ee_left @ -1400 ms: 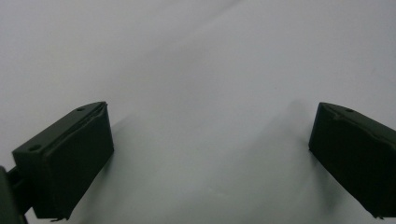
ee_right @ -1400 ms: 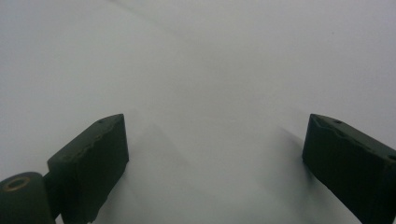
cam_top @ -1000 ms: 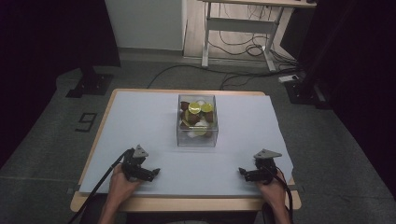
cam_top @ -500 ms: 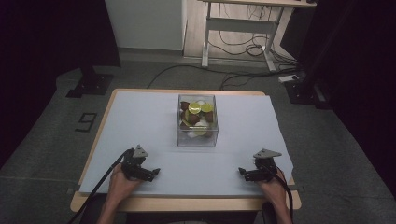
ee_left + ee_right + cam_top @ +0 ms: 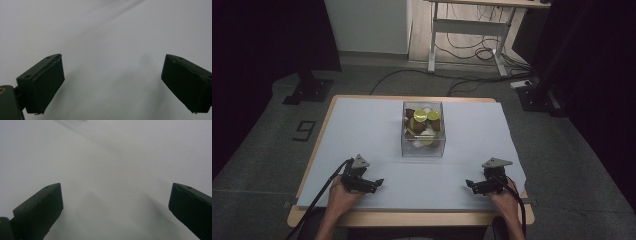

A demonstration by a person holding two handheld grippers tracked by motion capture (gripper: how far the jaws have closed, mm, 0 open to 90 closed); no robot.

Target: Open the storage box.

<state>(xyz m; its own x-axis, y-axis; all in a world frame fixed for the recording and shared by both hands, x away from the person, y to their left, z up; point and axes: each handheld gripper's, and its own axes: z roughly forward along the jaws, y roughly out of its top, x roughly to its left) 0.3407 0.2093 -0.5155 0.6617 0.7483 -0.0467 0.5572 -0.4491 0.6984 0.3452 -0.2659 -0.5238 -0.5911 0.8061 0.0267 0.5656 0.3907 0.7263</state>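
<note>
**Start position: both grippers at rest, box untouched**

The clear box (image 5: 423,129) stands at the middle of the table (image 5: 362,120), toward its far half. It holds small items: green, brown and white pieces, too small to identify. No lid can be made out from the high view.

The left gripper (image 5: 373,184) rests on the near left of the table, jaws spread wide with nothing between them; the left gripper view shows bare white surface between the jaws. The right gripper (image 5: 472,185) rests on the near right, jaws likewise apart and empty. Both grippers lie well apart from the box, with their jaws pointing inward toward each other.

Judged step: pre-approach. No contact with the box or its contents is made yet.

Next move, as a judgement:
1. Lift one gripper and turn it toward the far side.
2. Carry it to the box, jaws kept apart.
3. Descend from above, since the walls would block side entry.
</note>
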